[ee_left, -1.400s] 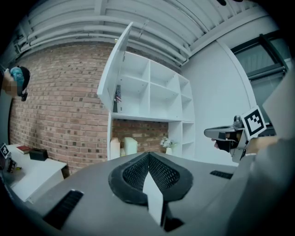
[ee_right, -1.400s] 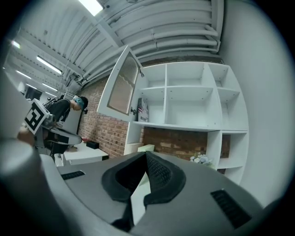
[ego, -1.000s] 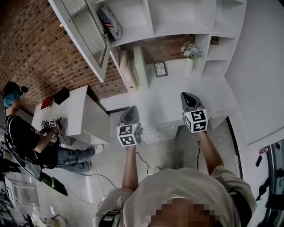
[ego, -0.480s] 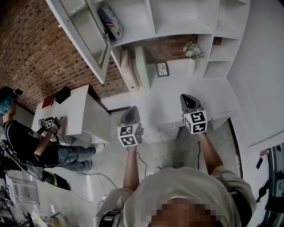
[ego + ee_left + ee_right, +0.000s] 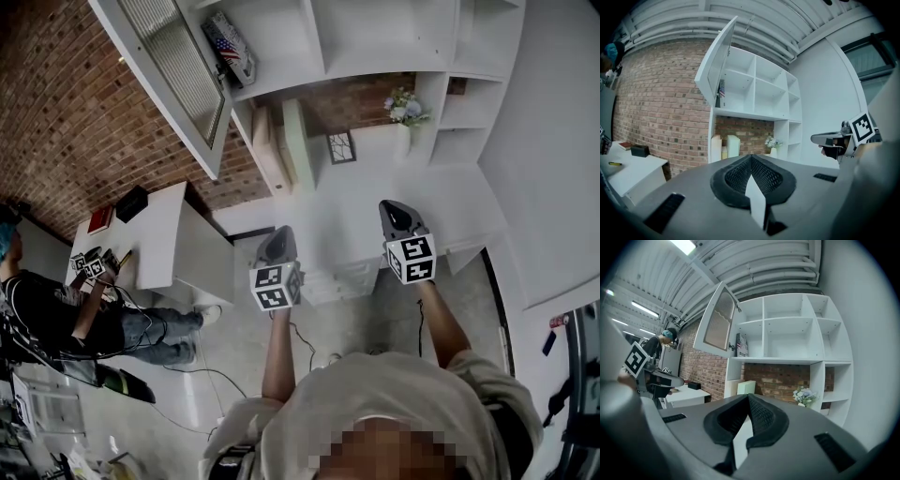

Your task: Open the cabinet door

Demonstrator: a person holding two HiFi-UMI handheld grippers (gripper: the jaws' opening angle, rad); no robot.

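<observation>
Head view, flag-print item (image 5: 232,47), open cabinet door (image 5: 169,75)

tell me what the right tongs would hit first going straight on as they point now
Likely the pale green upright board in the white shelf unit's brick-backed niche; free air until there, though depth is unclear.

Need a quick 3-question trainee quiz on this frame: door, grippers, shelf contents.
1. True or false: the cabinet door stands open.
2. What do the left gripper and the right gripper hold? A nothing; B a cup; C a cloth.
3. Fill in: in the head view, the flowers stand to the ___ of the door.

Key: 1 true. 2 A: both have their jaws together, empty, and are clear of the shelving. 3 right.
</observation>
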